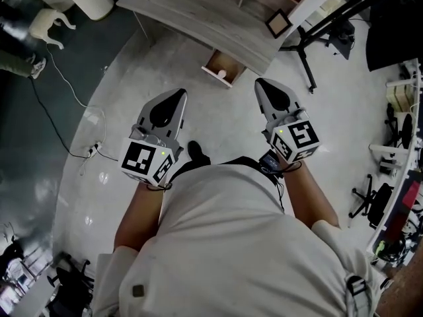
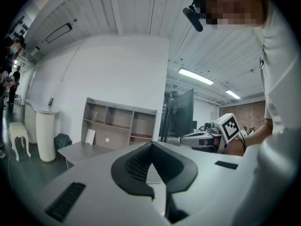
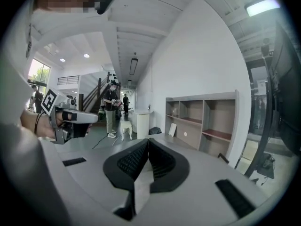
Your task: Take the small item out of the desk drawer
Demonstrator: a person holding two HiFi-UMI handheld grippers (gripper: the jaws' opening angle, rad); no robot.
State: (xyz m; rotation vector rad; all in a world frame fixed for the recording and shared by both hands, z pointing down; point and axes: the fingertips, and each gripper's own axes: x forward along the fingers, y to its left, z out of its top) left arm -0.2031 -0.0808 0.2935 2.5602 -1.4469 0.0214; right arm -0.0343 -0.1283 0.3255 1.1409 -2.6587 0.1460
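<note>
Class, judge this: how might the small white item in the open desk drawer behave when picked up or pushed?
The small white item looks rounded, so it may roll in the open drawer if nudged. It is small beside the drawer, so probably light. Texture unclear.

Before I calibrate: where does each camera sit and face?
Head view: on the person's head, facing steeply down at desk and open drawer; torso, forearms, left gripper, right gripper show.
Left gripper view: on left gripper, along its shut jaws toward shelf unit; right gripper shows.
Right gripper view: on right gripper, along its shut jaws; left gripper shows.
Shared: both gripper views see the shelf unit.
</note>
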